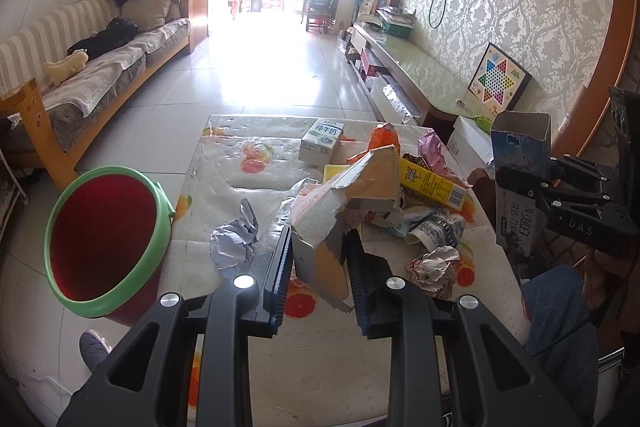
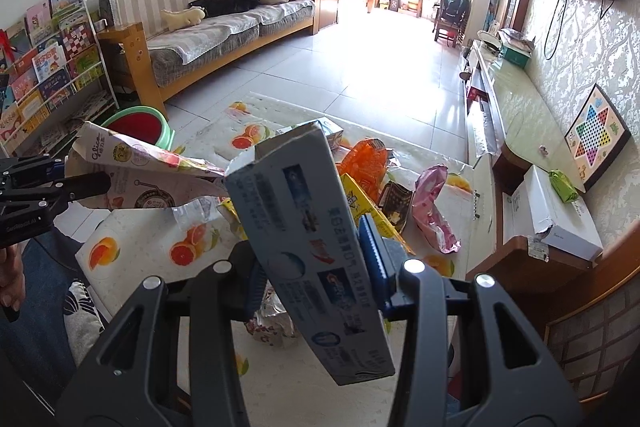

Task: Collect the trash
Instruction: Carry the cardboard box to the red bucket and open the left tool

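- Two grippers each pinch litter: the left gripper (image 1: 318, 255) clamps a torn, flattened cardboard box (image 1: 340, 211); the right gripper (image 2: 316, 267) grips a long blue carton (image 2: 308, 239).
- Crumpled foil (image 1: 234, 239), a milk carton (image 1: 321, 141) and wrappers crowd the fruit-print table (image 1: 224, 163).
- A green-rimmed red bin (image 1: 104, 231) stands at the table's left.
- Only the right view shows a bookshelf (image 2: 48, 67).

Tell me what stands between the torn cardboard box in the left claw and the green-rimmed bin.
Nothing visible does. The left claw holds the torn cardboard box raised above the table, and the green-rimmed bin stands open beside the table's left edge. Only a crumpled foil wad lies lower between them, on the tabletop.
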A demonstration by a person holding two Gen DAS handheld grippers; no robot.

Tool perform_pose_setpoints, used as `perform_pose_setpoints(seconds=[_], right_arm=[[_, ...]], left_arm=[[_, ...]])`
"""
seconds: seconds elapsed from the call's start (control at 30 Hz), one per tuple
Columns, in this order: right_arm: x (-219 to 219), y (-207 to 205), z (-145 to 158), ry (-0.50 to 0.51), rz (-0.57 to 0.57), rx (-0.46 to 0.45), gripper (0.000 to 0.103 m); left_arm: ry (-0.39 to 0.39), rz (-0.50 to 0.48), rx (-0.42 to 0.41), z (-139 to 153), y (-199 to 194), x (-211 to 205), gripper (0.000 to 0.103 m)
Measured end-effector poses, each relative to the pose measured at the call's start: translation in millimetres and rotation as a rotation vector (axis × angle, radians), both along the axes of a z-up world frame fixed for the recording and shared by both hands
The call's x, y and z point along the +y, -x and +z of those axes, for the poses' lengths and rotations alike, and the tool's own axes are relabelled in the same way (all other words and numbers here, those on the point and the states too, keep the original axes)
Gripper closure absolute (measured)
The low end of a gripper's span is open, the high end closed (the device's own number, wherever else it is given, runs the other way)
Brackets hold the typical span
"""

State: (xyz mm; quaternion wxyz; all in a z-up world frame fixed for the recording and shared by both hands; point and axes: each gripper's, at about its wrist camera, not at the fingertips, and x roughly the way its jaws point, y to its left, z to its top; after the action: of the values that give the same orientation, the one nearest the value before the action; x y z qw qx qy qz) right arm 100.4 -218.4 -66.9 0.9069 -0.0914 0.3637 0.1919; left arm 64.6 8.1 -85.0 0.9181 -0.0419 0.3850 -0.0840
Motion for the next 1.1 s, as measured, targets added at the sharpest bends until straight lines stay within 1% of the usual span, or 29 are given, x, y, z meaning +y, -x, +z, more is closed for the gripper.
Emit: perform_pose_setpoints(seconds=[0.23, 0.37, 0.47, 0.67, 0.8, 1.0, 1.1], right_arm=[[18, 6, 14, -0.039, 0.009, -0.021, 0.062], [31, 0, 23, -0.072, 0.015, -0.024, 0.062], [49, -3, 32, -0.076, 0.034, -0.046, 0.062], [95, -10, 40, -0.076, 0.093, -0.063, 0.062], [133, -16, 43, -0.084, 0.147, -0.063, 0.062], [196, -24, 43, -0.105, 0.243, -0.056, 0.062], [227, -26, 45, -0.115, 0.290, -0.060, 0.062]], left_arm=[[0.001, 0.045, -0.039, 18, 7, 16, 0.079], [0.001, 0.072, -0.067, 30, 7, 31, 0.079], [-0.001, 0.099, -0.090, 39, 6, 45, 0.079], [-0.014, 0.179, -0.129, 54, 6, 86, 0.079], [-0.028, 0.246, -0.135, 57, 8, 121, 0.078], [-0.049, 0.359, -0.110, 51, 6, 179, 0.078], [-0.042, 0.413, -0.084, 43, 4, 207, 0.078]])
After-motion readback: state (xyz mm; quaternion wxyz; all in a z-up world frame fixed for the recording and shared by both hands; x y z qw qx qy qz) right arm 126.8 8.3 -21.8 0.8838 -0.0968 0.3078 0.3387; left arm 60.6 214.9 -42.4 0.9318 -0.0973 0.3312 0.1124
